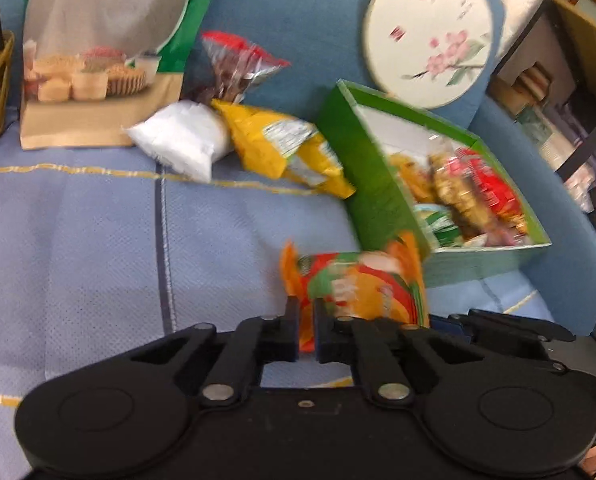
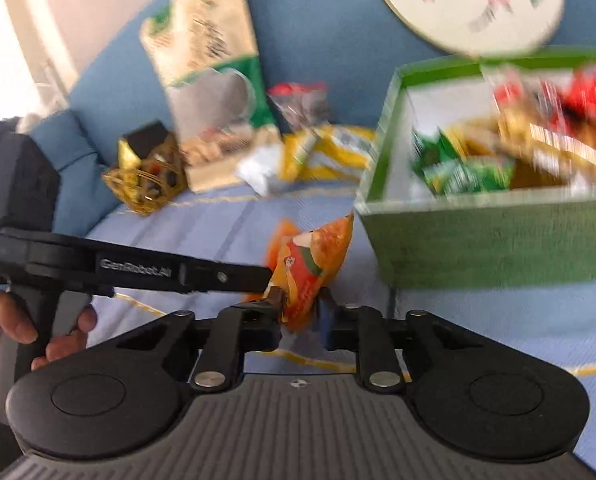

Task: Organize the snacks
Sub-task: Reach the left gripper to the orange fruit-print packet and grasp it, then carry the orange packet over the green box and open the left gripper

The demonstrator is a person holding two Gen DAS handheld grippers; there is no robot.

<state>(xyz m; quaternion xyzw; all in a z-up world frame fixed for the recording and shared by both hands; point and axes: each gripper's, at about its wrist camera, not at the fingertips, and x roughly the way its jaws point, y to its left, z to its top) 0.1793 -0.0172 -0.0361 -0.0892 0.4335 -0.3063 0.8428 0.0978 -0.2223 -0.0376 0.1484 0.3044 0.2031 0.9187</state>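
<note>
An orange snack packet (image 1: 361,288) is held above the blue sofa seat by both grippers. My left gripper (image 1: 305,328) is shut on its lower left edge. My right gripper (image 2: 301,312) is shut on the same packet (image 2: 309,268), with the left gripper's fingers (image 2: 226,278) reaching in from the left. A green box (image 1: 377,184) with several snack packets inside stands just right of the packet, also in the right wrist view (image 2: 485,236). A yellow packet (image 1: 286,148), a white packet (image 1: 186,140) and a clear red-topped packet (image 1: 234,64) lie against the sofa back.
A large paper bag (image 1: 98,52) leans on the sofa back at left, beside a gold wire basket (image 2: 146,180). A round floral cushion (image 1: 429,36) rests behind the green box. Shelving (image 1: 569,92) stands to the right of the sofa.
</note>
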